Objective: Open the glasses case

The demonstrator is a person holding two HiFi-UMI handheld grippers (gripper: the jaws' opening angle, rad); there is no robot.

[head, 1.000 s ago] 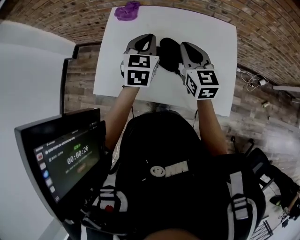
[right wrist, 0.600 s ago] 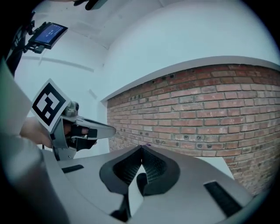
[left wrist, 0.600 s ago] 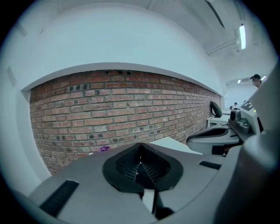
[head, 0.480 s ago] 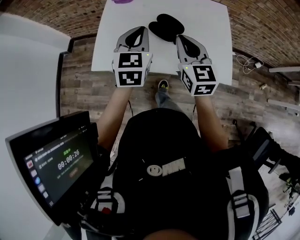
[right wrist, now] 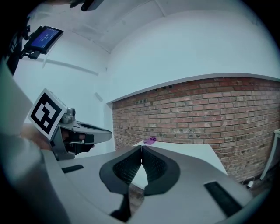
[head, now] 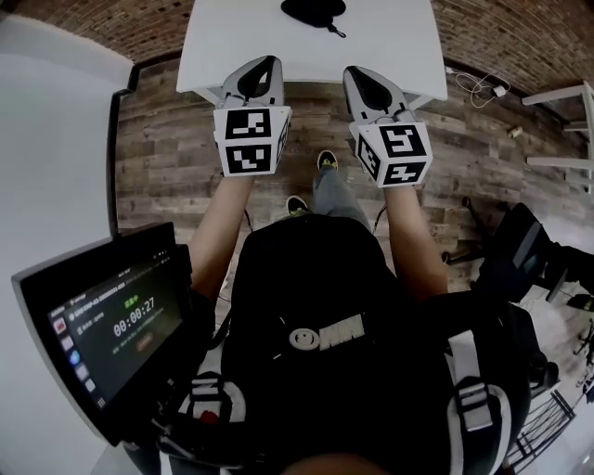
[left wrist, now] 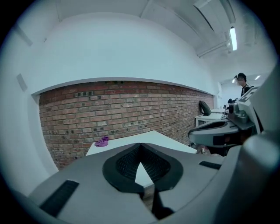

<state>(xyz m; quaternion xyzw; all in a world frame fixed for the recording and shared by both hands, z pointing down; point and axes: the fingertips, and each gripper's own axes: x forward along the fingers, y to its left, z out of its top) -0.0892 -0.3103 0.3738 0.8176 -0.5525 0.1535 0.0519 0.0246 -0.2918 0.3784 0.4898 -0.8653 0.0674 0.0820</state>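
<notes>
Head view is showing the glasses case (head: 314, 11) lying far back on the table (head: 232, 46), well apart from my left gripper (head: 264, 65) and right gripper (head: 358, 76), both pinched closed on nothing; I'm not seeing whether it's opened.

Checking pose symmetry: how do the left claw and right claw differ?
Left claw points nearly straight at the table; right claw angles inward. Left claw's marker cube faces the head camera squarely; right claw's sits rotated. Both are shut, empty, short of the glasses case.
</notes>
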